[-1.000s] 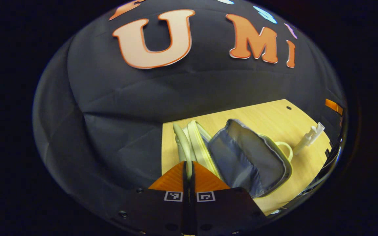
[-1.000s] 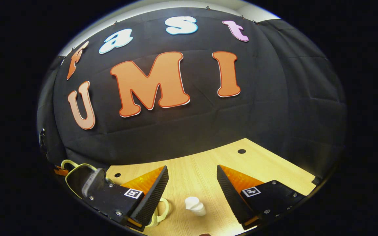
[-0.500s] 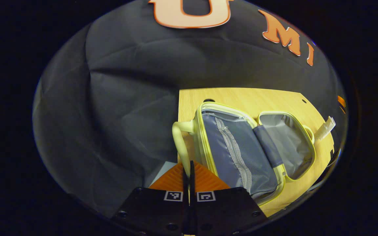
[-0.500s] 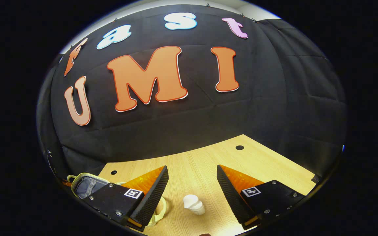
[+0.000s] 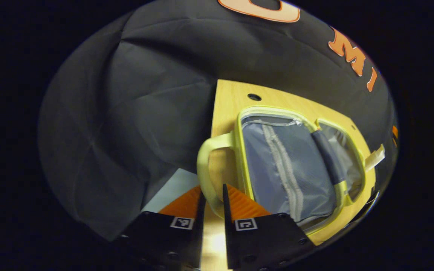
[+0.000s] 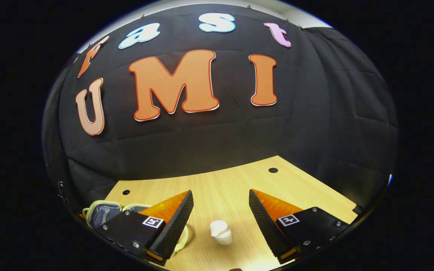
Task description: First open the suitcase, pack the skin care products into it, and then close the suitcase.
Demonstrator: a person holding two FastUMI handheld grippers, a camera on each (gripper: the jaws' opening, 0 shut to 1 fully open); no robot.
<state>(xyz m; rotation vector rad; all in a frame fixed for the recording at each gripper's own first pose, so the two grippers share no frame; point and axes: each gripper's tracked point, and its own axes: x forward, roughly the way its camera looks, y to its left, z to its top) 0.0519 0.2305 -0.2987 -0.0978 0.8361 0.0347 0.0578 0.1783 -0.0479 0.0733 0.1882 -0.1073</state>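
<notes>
Wooden table beyond open suitcase

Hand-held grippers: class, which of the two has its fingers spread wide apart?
The right hand-held gripper, its fingers wide apart, the white bottle seen between them; the left hand-held gripper shows just a narrow gap.

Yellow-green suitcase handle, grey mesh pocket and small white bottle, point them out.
Yellow-green suitcase handle (image 5: 204, 171), left gripper view, curved grip.
Grey mesh pocket (image 5: 277, 165), left gripper view, zipper strip.
Small white bottle (image 6: 220, 232), right gripper view, cap.

Wooden table (open suitcase, bottle)
</notes>
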